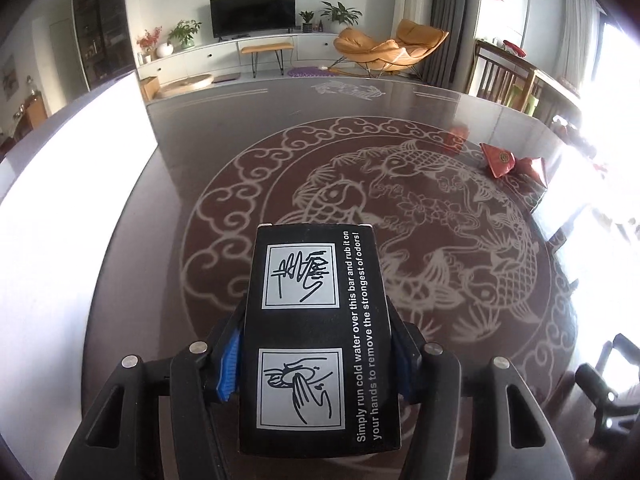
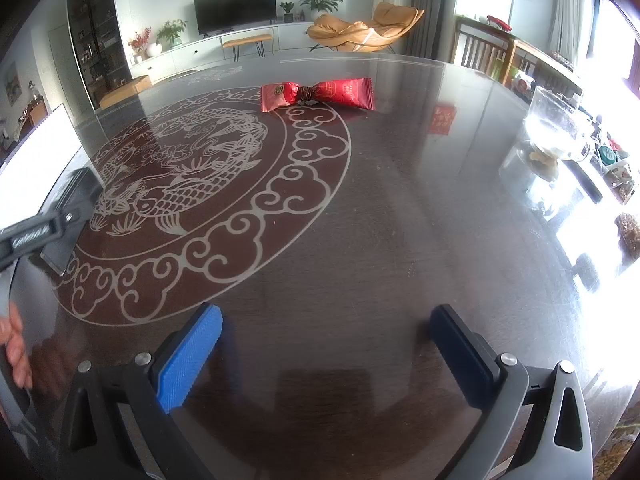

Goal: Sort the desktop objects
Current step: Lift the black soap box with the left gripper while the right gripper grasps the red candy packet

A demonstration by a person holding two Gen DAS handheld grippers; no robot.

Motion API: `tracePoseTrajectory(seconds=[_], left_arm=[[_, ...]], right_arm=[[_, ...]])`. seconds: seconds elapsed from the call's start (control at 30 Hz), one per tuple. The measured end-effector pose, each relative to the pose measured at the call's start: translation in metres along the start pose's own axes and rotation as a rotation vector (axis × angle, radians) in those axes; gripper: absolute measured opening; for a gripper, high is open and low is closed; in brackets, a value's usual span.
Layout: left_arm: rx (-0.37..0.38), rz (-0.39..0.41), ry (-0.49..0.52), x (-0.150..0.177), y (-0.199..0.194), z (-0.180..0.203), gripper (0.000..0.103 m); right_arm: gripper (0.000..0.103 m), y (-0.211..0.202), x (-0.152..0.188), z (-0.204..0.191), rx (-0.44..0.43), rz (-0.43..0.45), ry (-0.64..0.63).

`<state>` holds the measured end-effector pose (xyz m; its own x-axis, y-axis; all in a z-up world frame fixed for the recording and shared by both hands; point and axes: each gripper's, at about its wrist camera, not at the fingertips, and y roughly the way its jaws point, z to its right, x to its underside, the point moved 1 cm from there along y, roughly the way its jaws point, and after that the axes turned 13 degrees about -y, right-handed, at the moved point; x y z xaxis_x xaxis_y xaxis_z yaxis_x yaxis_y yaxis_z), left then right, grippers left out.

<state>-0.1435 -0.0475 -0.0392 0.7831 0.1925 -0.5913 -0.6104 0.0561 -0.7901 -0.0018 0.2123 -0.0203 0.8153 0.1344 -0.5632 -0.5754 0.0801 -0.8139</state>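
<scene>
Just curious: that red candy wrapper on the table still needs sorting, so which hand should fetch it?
Probably the right gripper: it is open and empty, facing the red candy wrapper. The left gripper is clamped on a black box.

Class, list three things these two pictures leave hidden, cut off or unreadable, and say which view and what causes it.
1. Left wrist view: the black box hides the left hand-held gripper pads' contact and the table below.
2. Right wrist view: window glare washes out the glass jar and clutter at the right edge.
3. Right wrist view: the print on the red wrappers is too small to read.
</scene>
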Motion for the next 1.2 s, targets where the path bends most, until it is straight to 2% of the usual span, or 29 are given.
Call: tracePoseTrajectory(seconds=[0.07, 0.13, 0.17, 0.27, 0.37, 0.57, 0.63, 0.67, 0.7, 0.73, 0.77, 0.8, 0.97, 1.1, 1.2], left_arm=[[0.001, 0.003, 0.002, 0.001, 0.000, 0.000, 0.058], [-0.017, 0.008, 0.010, 0.001, 0.001, 0.003, 0.058], [-0.021, 0.010, 0.012, 0.001, 0.001, 0.004, 0.058], [-0.021, 0.012, 0.008, 0.001, 0.001, 0.004, 0.058], [-0.016, 0.012, 0.009, 0.002, 0.000, 0.003, 0.058], [-0.014, 0.013, 0.013, 0.002, 0.000, 0.004, 0.058], [-0.013, 0.013, 0.012, 0.002, 0.000, 0.003, 0.058], [-0.013, 0.013, 0.012, 0.002, 0.000, 0.003, 0.058], [-0.013, 0.013, 0.013, 0.002, 0.000, 0.004, 0.058], [-0.013, 0.013, 0.012, 0.002, 0.001, 0.003, 0.058], [-0.013, 0.013, 0.013, 0.002, 0.001, 0.003, 0.058], [-0.013, 0.013, 0.013, 0.002, 0.001, 0.003, 0.058], [-0.012, 0.013, 0.011, 0.001, 0.001, 0.005, 0.058], [-0.012, 0.012, 0.011, 0.001, 0.000, 0.005, 0.058], [-0.006, 0.010, 0.011, 0.001, 0.000, 0.005, 0.058]], right_arm=[[0.103, 0.002, -0.006, 0.004, -0.048, 0.004, 0.024], [0.103, 0.007, -0.023, 0.013, -0.208, 0.052, 0.095], [0.103, 0.014, -0.033, 0.018, -0.261, 0.051, 0.133], [0.095, 0.042, -0.077, 0.032, -0.333, 0.029, 0.213], [0.088, 0.075, -0.122, 0.044, -0.310, 0.010, 0.265], [0.088, 0.117, -0.183, 0.057, -0.207, 0.022, 0.409], [0.088, 0.125, -0.196, 0.055, -0.174, 0.021, 0.391], [0.086, 0.129, -0.204, 0.049, -0.147, 0.014, 0.342], [0.073, 0.130, -0.209, 0.044, -0.119, 0.005, 0.284], [0.043, 0.131, -0.213, 0.038, -0.099, -0.001, 0.225], [0.029, 0.132, -0.215, 0.032, -0.101, 0.002, 0.171], [0.024, 0.130, -0.213, 0.026, -0.108, 0.011, 0.122], [0.023, 0.109, -0.179, 0.004, -0.161, 0.060, 0.007], [0.023, 0.066, -0.111, -0.014, -0.184, 0.085, -0.072], [0.023, 0.033, -0.062, -0.028, -0.199, 0.098, -0.077]])
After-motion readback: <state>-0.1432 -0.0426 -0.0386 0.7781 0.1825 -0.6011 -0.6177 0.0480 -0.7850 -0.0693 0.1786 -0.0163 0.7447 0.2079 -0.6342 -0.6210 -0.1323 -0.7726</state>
